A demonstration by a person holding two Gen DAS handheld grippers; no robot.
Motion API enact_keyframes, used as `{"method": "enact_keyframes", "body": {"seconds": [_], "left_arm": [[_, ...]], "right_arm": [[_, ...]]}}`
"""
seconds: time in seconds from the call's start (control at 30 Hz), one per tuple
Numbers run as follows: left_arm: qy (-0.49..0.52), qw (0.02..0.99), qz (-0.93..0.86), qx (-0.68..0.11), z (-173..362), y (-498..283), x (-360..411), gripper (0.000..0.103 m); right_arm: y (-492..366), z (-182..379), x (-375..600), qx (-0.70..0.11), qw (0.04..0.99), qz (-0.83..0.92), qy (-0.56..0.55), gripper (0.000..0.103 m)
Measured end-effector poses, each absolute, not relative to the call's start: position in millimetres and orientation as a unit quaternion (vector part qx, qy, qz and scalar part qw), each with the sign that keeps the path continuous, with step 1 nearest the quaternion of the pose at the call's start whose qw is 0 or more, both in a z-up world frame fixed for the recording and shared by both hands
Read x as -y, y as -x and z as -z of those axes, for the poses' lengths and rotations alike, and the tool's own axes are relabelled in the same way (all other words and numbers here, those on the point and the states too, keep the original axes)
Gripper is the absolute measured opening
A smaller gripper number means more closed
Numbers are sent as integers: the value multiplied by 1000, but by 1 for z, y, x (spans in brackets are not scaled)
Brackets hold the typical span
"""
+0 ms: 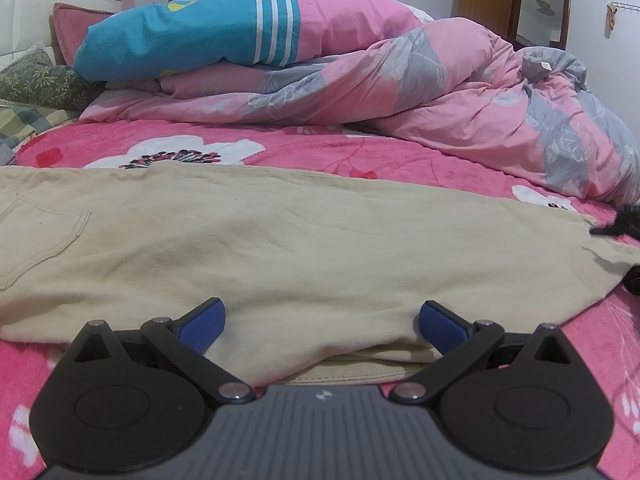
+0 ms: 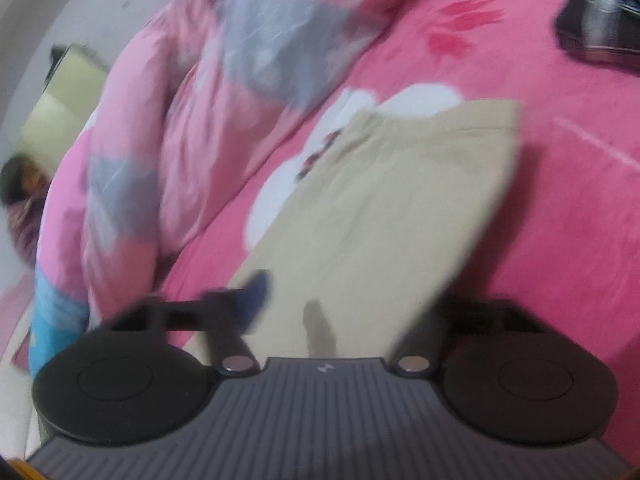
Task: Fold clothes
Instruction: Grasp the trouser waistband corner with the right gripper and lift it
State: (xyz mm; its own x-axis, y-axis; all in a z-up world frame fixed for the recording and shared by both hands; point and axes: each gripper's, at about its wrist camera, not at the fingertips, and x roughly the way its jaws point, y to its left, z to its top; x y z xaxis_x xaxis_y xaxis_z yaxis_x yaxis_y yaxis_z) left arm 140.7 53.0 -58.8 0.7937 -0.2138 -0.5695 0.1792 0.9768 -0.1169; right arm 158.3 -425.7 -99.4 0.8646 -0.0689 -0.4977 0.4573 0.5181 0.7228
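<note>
The beige trousers [image 1: 280, 248] lie flattened lengthwise on the pink bedspread [image 1: 304, 148], seemingly doubled leg-on-leg but not yet folded short, their near edge between the wide-spread left gripper [image 1: 322, 326], while the right gripper's [image 2: 340, 300] blurred state I cannot tell.

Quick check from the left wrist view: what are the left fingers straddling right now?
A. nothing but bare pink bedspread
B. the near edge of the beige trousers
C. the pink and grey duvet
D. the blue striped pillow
B: the left gripper stands open with its blue fingers on either side of the near edge of the beige trousers, spread on the pink bedspread.
</note>
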Motion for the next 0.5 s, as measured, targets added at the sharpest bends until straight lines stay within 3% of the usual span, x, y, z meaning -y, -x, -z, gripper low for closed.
{"method": "enact_keyframes", "body": {"seconds": [0.03, 0.1, 0.27, 0.5], "left_arm": [[28, 947, 104, -304, 59, -141, -53, 103], [28, 946, 104, -304, 59, -141, -53, 103], [31, 946, 105, -305, 58, -142, -54, 103], [35, 946, 107, -304, 59, -142, -56, 103]], "right_arm": [[-156, 104, 433, -204, 841, 156, -477, 16], [-152, 114, 447, -199, 832, 137, -500, 5], [-149, 105, 453, -192, 839, 90, -501, 5], [-168, 25, 411, -161, 881, 10, -446, 4]]}}
